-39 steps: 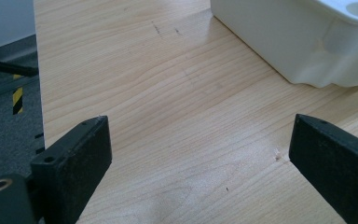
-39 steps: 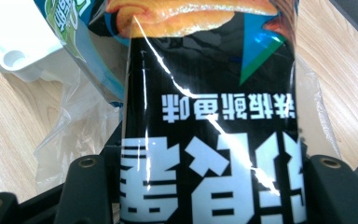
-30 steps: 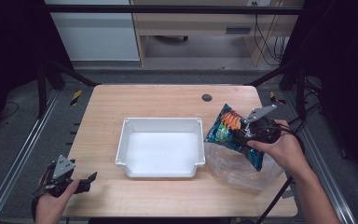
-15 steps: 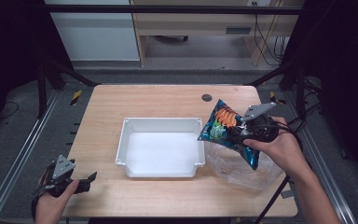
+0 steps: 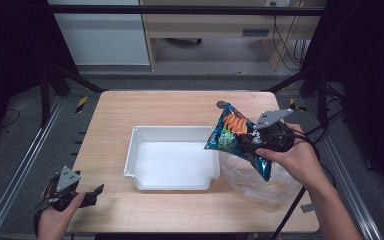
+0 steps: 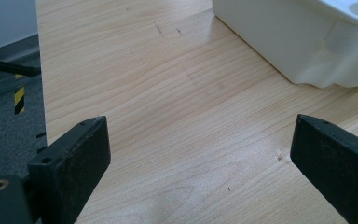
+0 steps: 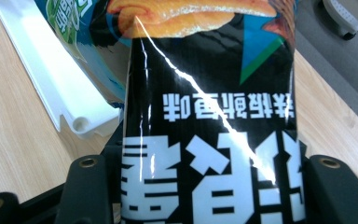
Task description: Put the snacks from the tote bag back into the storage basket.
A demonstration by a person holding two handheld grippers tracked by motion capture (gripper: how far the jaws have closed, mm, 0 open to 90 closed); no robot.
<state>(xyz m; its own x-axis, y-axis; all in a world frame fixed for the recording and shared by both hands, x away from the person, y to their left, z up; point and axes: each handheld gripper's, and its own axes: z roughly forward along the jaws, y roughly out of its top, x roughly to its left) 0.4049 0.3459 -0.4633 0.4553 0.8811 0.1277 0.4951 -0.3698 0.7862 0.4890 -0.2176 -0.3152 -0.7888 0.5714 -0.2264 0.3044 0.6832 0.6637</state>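
My left gripper (image 5: 94, 192) idles at the frame's lower left, jaws spread wide over bare wood-grain table (image 5: 170, 107). My right gripper (image 5: 252, 141), right of centre, is clamped on a glossy, crinkled snack bag (image 5: 230, 131), held aloft and tilted over the right rim of the white plastic bin (image 5: 132, 150). A clear plastic bag (image 5: 260, 177) lies rumpled below. Judgement: transfer in hand; next, carry the snack bag leftward over the bin's smooth interior, then release.

High view overhead; claw views close, sharing bin (image 5: 172, 177).
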